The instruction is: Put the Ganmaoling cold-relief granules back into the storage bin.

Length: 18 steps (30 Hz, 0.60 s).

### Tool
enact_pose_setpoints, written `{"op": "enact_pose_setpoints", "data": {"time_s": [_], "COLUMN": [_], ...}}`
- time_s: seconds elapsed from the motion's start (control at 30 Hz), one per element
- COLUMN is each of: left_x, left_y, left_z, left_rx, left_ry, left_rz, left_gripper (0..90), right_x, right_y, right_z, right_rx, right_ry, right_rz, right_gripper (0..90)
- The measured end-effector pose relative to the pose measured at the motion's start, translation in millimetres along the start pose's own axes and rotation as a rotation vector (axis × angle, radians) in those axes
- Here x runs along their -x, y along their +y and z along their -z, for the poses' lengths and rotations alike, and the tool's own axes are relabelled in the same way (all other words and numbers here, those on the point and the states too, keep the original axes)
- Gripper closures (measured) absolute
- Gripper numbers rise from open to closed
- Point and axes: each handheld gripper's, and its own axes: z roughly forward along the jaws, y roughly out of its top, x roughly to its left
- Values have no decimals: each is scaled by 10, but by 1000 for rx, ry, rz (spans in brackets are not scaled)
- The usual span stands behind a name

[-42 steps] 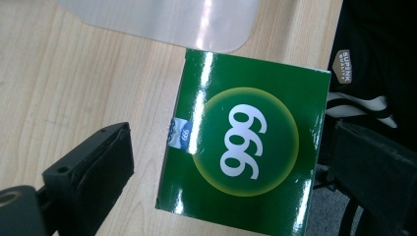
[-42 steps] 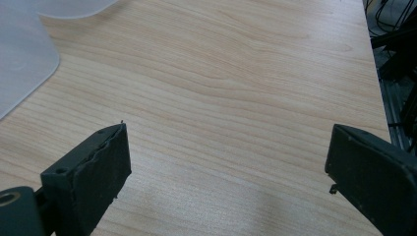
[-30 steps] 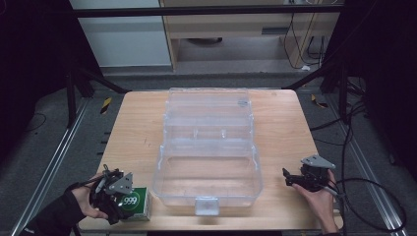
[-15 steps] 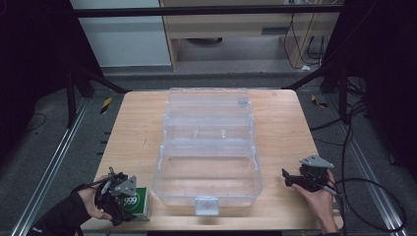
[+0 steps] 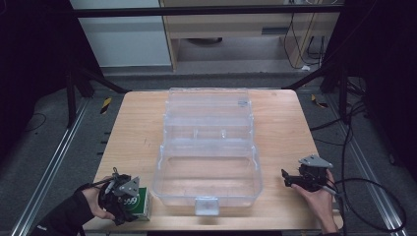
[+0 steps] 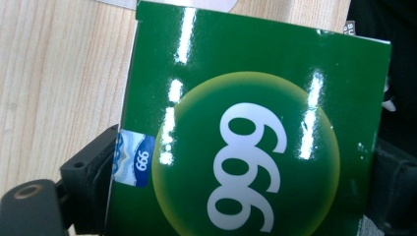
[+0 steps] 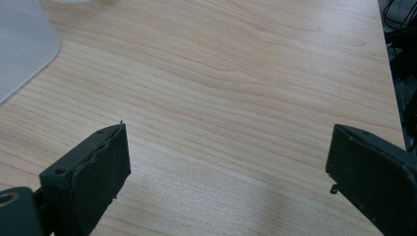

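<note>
Left gripper [image 5: 129,200] clamped, right gripper [image 7: 226,172] spread wide.

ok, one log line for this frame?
left claw: shut on green "999" cardboard box | right claw: open, empty, over wooden table | clear plastic organizer case: open, centre

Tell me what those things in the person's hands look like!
They are black tools. Each gripper, left and right, has two chunky black jaws and a grey three-cornered plate on top. A black cable trails from the right one. The left arm wears a dark sleeve.
</note>
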Motion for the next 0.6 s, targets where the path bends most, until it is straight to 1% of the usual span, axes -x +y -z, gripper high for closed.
{"op": "enact_pose_setpoints", "data": {"time_s": [0.07,0.13,0.33,0.43,0.47,0.5,0.53,0.6], "left_x": [-6,-5,-1,-4,-4,-6,-10,-15], "left_y": [5,7,9,19,19,25,39,59], "left_z": [7,18,60,174,174,210,291,374], "left_rx": [-4,-5,-18,-8,-8,-2,12,22], "left_ry": [-2,-2,3,16,16,20,32,46], "left_rz": [-5,5,9,19,19,19,20,14], "left_gripper": [103,110,128,130,130,131,131,131], "right_x": [-2,-2,-6,-4,-5,-5,-6,-5], "right_y": [-1,-1,-2,-1,-1,-1,-2,-2], "right_z": [-1,-1,-2,-3,-3,-2,-2,0], "right_rx": [-5,-6,-5,-5,-4,-5,-4,-4], "right_ry": [1,1,3,5,5,5,6,4], "right_rz": [1,2,1,5,4,4,5,5], "right_gripper": [35,34,36,36,36,36,36,37]}}
